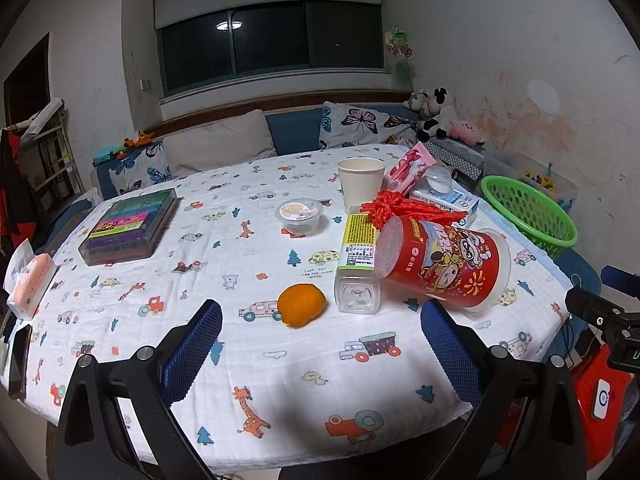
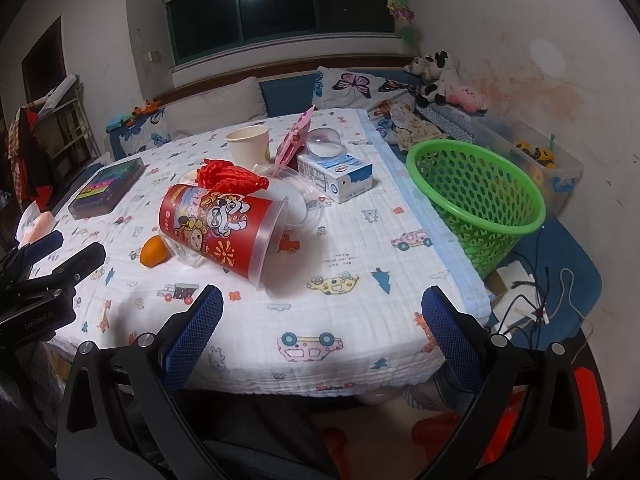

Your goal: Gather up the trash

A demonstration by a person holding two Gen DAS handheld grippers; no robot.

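Wide view of the worktop (image 1: 280, 368), draped in a cartoon-print cloth, and nothing has been picked up yet: this looks like the opening reach. Off the right edge stands the green basket (image 2: 476, 200), upright, mouth open to the ceiling, the likely home for the rubbish.

Biggest piece of litter: the red cup (image 1: 444, 264), tipped on its side near the middle-right of the worktop. Its long axis runs roughly left to right in the left view, base toward the left, clear rim toward the basket side. It leans on a clear bottle (image 1: 356, 260), also lying flat, its long axis running away from the cameras, base toward us.

Behind them, a milk carton (image 2: 340, 176), a red string bundle (image 1: 404, 208), a paper cup (image 1: 360, 184) standing upright, a small lidded tub (image 1: 300, 214). In front, an orange (image 1: 301, 305).

Left tool (image 1: 320, 344): spread wide, holding nothing, lined up toward the orange and bottle. Right tool (image 2: 320, 332): also gaping, empty, hovering short of the red cup.

Next move, I'd judge: close across the cup's round body and carry it right, over the basket rim.
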